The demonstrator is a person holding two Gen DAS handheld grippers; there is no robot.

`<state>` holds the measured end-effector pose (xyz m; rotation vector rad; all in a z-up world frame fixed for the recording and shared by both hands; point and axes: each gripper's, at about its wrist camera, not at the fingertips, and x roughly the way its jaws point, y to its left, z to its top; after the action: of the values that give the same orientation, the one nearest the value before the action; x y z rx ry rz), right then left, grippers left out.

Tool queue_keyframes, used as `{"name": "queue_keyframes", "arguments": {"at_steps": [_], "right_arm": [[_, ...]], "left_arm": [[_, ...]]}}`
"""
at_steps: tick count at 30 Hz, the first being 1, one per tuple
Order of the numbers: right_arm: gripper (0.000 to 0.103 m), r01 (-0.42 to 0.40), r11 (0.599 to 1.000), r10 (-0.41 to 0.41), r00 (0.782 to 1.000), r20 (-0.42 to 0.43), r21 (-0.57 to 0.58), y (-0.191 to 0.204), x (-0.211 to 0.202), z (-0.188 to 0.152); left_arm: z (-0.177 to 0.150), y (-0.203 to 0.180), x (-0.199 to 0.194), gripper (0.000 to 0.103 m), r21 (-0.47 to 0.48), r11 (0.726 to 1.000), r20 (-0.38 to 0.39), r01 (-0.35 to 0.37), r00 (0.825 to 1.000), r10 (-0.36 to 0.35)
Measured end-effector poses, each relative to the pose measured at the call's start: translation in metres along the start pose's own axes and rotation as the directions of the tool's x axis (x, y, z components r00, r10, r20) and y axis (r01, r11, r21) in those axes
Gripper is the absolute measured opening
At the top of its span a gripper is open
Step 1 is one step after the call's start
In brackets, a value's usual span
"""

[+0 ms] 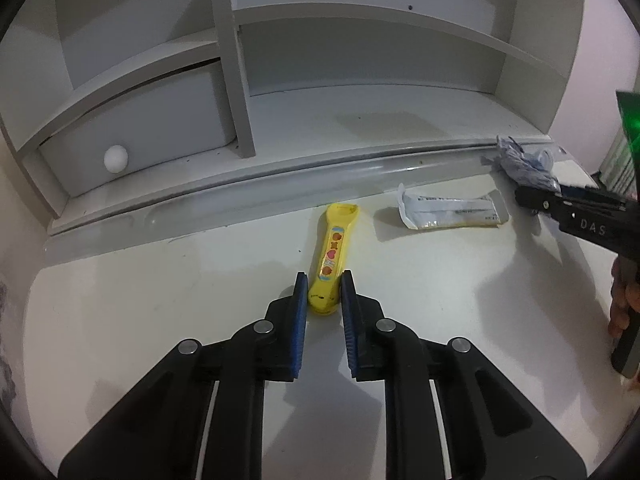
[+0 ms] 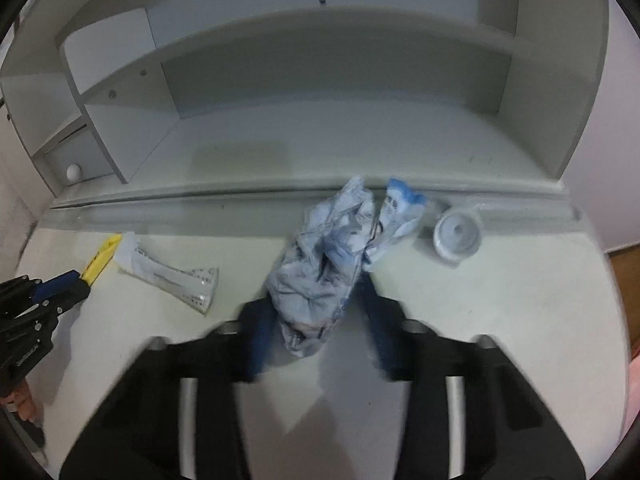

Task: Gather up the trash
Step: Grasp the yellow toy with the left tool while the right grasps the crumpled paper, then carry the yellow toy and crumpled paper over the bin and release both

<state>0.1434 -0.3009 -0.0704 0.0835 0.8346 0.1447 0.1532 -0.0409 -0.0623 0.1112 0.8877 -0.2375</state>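
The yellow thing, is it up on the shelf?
No, the yellow wrapper lies flat on the white desk, below the shelf, with its near end between the left gripper's blue pads.

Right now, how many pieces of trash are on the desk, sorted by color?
Yellow: 1, the yellow wrapper between the left tongs
White: 2, the flat white packet and the small white cup
Blue and white: 2, the big crumpled wrapper and the smaller crumpled wrapper
Total: 5

The left gripper (image 1: 323, 280) points toward twelve o'clock, jaws narrowly parted. The right gripper (image 2: 316, 280), blurred, has jaws spread wider, also pointing toward twelve o'clock.
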Motion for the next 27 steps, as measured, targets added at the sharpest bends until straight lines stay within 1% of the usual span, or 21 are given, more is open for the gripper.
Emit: {"name": "queue_keyframes", "arguments": {"at_steps": [1, 2, 3, 5, 7, 9, 13, 15, 19, 22, 24, 27], "right_arm": [[0.033, -0.006, 1.000, 0.006, 1.000, 0.004, -0.003, -0.001, -0.002, -0.001], [0.032, -0.024, 1.000, 0.024, 1.000, 0.008, -0.007, -0.002, -0.006, -0.002], [0.031, -0.043, 0.999, 0.044, 0.999, 0.017, -0.016, -0.001, -0.013, -0.004], [0.031, -0.050, 0.998, 0.052, 0.998, 0.038, -0.044, 0.001, -0.027, -0.008], [0.031, -0.067, 0.996, 0.071, 0.996, 0.058, -0.061, 0.002, -0.043, -0.013], [0.031, -0.059, 0.995, 0.065, 0.995, 0.073, -0.085, 0.003, -0.054, -0.020], [0.031, -0.045, 0.993, 0.051, 0.997, 0.057, -0.114, 0.003, -0.053, -0.032], [0.031, -0.056, 0.993, 0.061, 0.997, 0.053, -0.107, -0.003, -0.056, -0.034], [0.031, -0.070, 0.992, 0.076, 0.995, 0.058, -0.109, -0.002, -0.057, -0.036], [0.031, -0.098, 0.990, 0.106, 0.991, 0.077, -0.102, -0.006, -0.070, -0.037], [0.031, -0.081, 0.990, 0.094, 0.990, 0.110, -0.113, -0.013, -0.086, -0.038], [0.031, -0.074, 0.990, 0.092, 0.984, 0.150, -0.120, -0.031, -0.116, -0.045]], "left_arm": [[-0.001, 0.002, -0.001, 0.015, -0.018, 1.000, 0.002, 0.010, 1.000, -0.010], [-0.003, 0.006, -0.003, 0.015, -0.050, 0.998, 0.009, 0.040, 0.999, -0.040], [-0.004, 0.008, -0.007, 0.015, -0.063, 0.997, 0.016, 0.051, 0.999, -0.050], [-0.007, 0.008, -0.014, 0.015, -0.079, 0.996, 0.038, 0.048, 0.998, -0.046], [-0.008, 0.006, -0.017, 0.015, -0.087, 0.994, 0.045, 0.066, 0.997, -0.062], [-0.008, 0.003, -0.019, 0.015, -0.086, 0.993, 0.046, 0.077, 0.996, -0.073], [-0.008, -0.003, -0.021, 0.015, -0.076, 0.994, 0.042, 0.078, 0.996, -0.075], [-0.007, -0.006, -0.024, 0.015, -0.072, 0.995, 0.042, 0.074, 0.997, -0.071], [-0.003, -0.012, -0.031, 0.015, -0.062, 0.995, 0.048, 0.076, 0.996, -0.073], [0.003, -0.029, -0.046, 0.015, -0.035, 0.995, 0.074, 0.094, 0.993, -0.091], [0.007, -0.045, -0.055, 0.015, -0.004, 0.994, 0.089, 0.106, 0.990, -0.105], [0.011, -0.079, -0.063, 0.015, 0.054, 0.988, 0.093, 0.142, 0.985, -0.147]]}}
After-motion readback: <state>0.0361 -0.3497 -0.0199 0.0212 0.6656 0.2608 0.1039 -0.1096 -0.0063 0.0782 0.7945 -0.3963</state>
